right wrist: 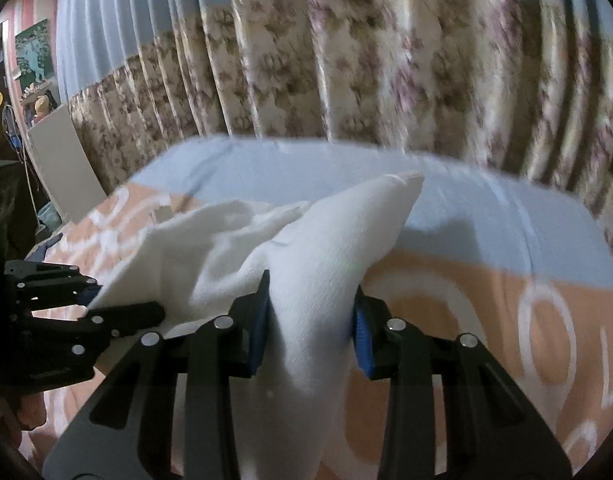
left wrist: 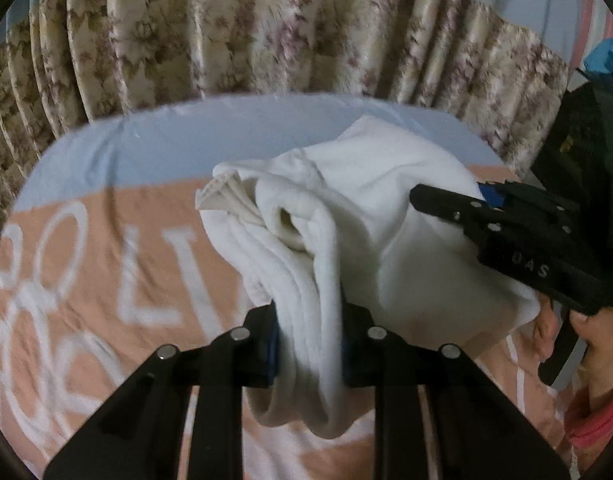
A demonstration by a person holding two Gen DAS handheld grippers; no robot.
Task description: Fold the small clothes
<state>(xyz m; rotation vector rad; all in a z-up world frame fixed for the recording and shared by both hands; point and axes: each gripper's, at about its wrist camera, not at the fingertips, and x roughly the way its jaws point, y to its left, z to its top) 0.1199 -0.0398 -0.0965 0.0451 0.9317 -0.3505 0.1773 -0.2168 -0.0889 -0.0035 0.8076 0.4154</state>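
A white fleece garment (left wrist: pixel 370 196) is lifted off the bed, bunched in thick folds. In the left wrist view my left gripper (left wrist: pixel 308 340) is shut on a rolled bundle of its folds, and a loop of fabric hangs below the pads. My right gripper (left wrist: pixel 446 204) comes in from the right, its black finger lying against the cloth. In the right wrist view the right gripper (right wrist: pixel 312 328) is shut on another part of the white garment (right wrist: pixel 338 240), which rises to a point ahead. The left gripper (right wrist: pixel 118 316) shows at the left edge, on the cloth.
Under the cloth lies a bed sheet (left wrist: pixel 106 264), peach with large white letters and a pale blue band at the far side. A flowered curtain (left wrist: pixel 266 32) hangs close behind the bed. A person's hand (left wrist: pixel 546 332) holds the right gripper. A white board (right wrist: pixel 62 160) leans at far left.
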